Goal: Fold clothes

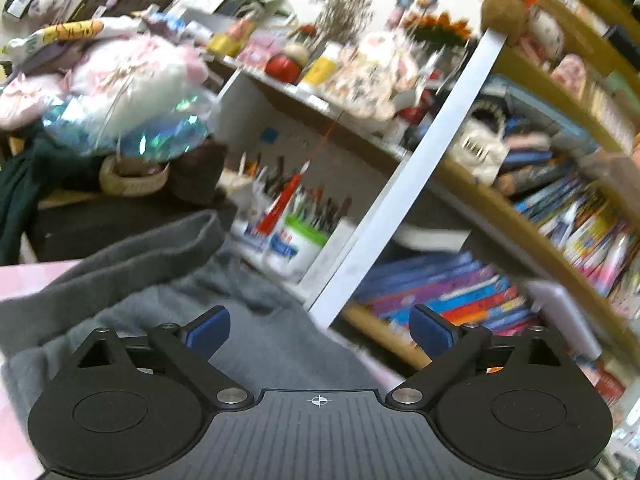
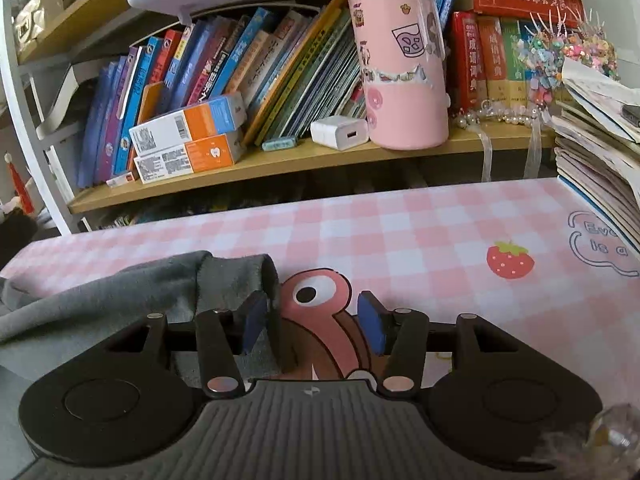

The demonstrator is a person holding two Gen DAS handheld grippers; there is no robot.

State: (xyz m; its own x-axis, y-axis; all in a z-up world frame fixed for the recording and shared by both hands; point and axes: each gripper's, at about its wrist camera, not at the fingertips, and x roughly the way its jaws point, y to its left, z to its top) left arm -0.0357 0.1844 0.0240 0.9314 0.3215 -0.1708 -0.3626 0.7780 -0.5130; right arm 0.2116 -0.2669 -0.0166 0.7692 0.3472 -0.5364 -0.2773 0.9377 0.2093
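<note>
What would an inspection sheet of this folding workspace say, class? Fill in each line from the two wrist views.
Surface: pink checked mat with strawberry print.
Job's things: grey garment lying rumpled on the mat, not yet folded.
Clutter: pink cup, white charger, paper stack.
Grippers: left gripper open above the garment; right gripper open, one pad at the garment's edge.
Cables: nothing seen.
Surroundings: shelf of books; pen pots; plush toys.
</note>
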